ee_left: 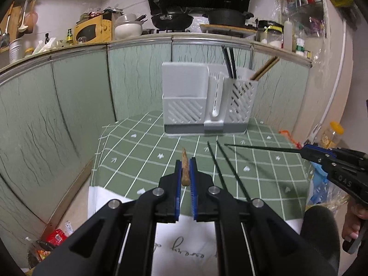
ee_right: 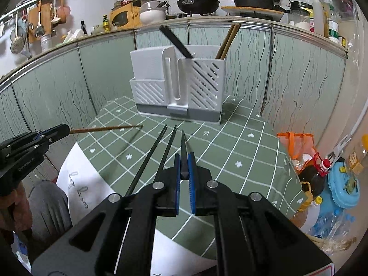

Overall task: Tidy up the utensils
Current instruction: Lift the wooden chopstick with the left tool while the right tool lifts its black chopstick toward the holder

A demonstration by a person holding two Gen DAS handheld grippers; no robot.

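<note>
My left gripper (ee_left: 185,162) is shut on a brown wooden chopstick (ee_left: 184,172) that points forward above the table. My right gripper (ee_right: 184,158) is shut on a black chopstick (ee_right: 183,142). Each gripper shows in the other's view: the right gripper (ee_left: 304,150) with its black chopstick (ee_left: 262,148), the left gripper (ee_right: 65,129) with the wooden chopstick (ee_right: 105,128). Two more black chopsticks (ee_right: 158,156) lie on the cloth between them. A white slotted utensil holder (ee_left: 207,99) stands at the far edge, with black chopsticks (ee_left: 230,62) and wooden chopsticks (ee_left: 264,67) in its right compartment.
The small table has a green checked cloth (ee_right: 241,147) over white paper. Green cabinet doors (ee_left: 80,96) rise close behind and to the left. Bottles, an orange bag (ee_right: 296,142) and a blue tub (ee_right: 342,184) crowd the floor at right. A person's knee (ee_right: 48,204) is near the front.
</note>
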